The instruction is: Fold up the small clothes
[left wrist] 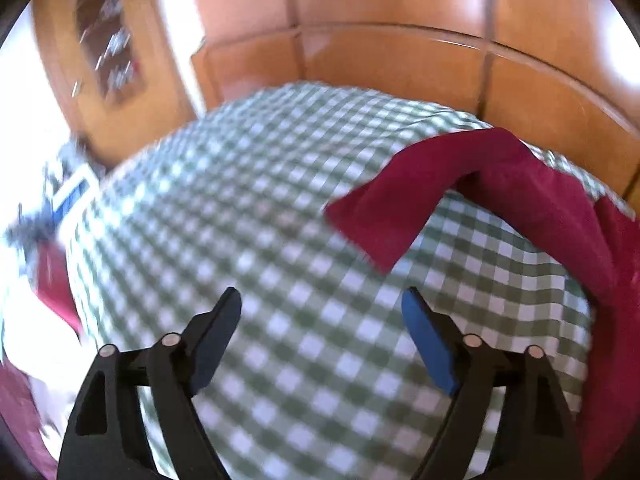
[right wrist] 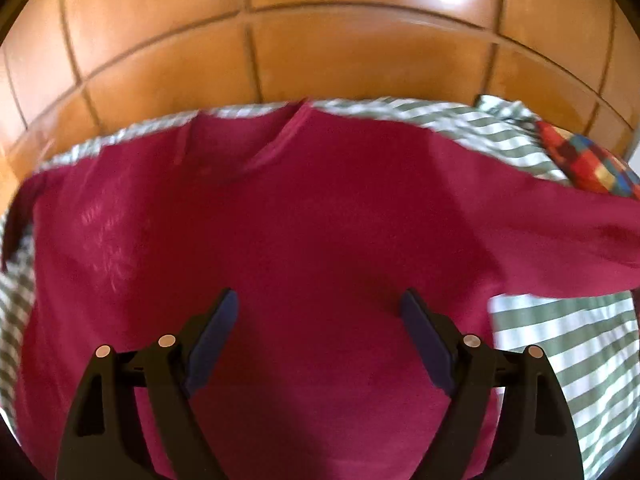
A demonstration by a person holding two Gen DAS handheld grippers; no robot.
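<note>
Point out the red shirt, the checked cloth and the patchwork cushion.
red shirt (right wrist: 304,216), right wrist view, middle of its body.
checked cloth (left wrist: 248,208), left wrist view, bare middle.
patchwork cushion (right wrist: 588,164), right wrist view, its top face.

The shirt (right wrist: 280,220) lies spread on the tablecloth (right wrist: 560,344), collar toward the far edge; the tiled floor (right wrist: 320,52) lies beyond that edge; a cushion (right wrist: 588,168) sits right of the shirt, at the cloth's far corner; one sleeve (left wrist: 384,216) reaches left across the cloth.
</note>
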